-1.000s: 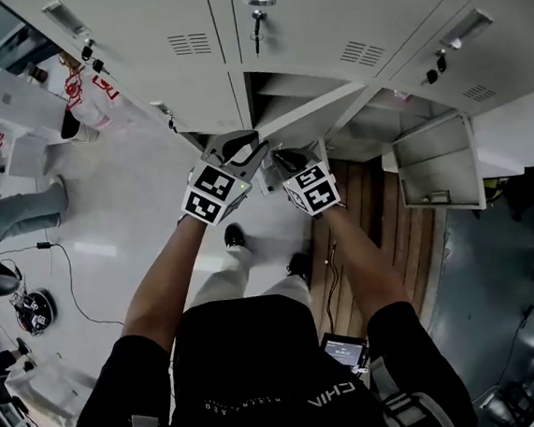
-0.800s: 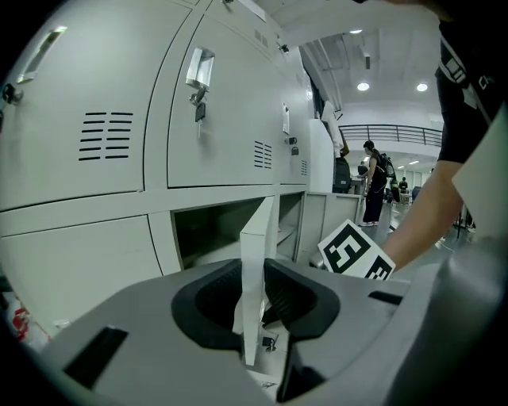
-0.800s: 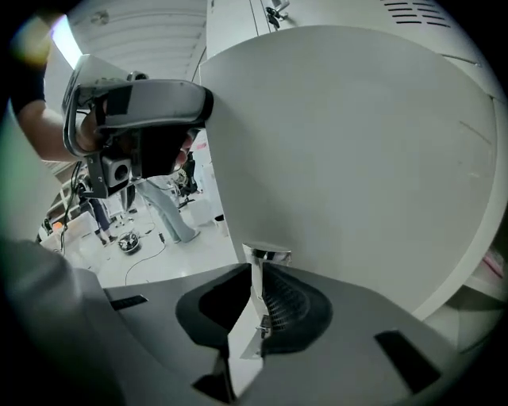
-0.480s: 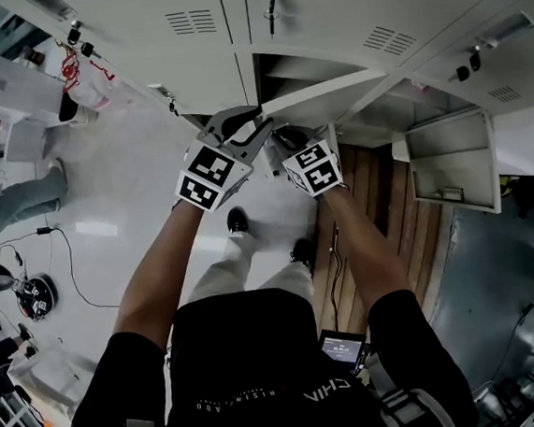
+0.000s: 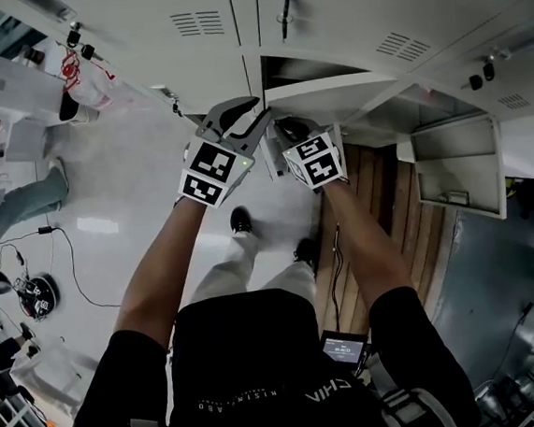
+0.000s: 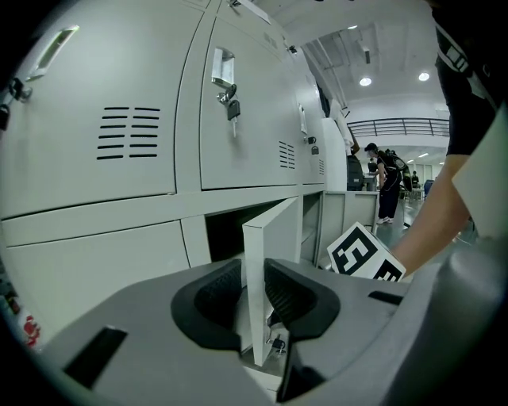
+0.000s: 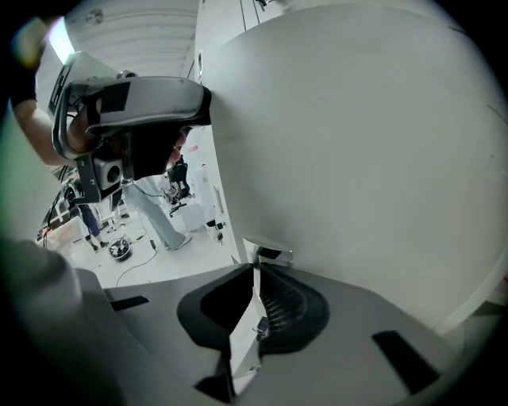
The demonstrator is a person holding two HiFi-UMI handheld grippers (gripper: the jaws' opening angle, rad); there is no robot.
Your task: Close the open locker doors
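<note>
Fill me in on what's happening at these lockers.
A person stands at a bank of grey lockers with a gripper in each hand, both working on one open lower locker door. The left gripper is closed on the door's free edge. The right gripper has just been closing its jaws, with a thin metal tab on that door between them, though it doesn't look clamped yet. The door is not yet shut, and a second door further right also hangs open.

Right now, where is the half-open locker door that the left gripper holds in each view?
Head view: half-open locker door, top centre, edge-on.
Left gripper view: door centre, upright, edge between the pads.
Right gripper view: door fills the right side.
Shared landmark: left gripper on the door's free edge.
</note>
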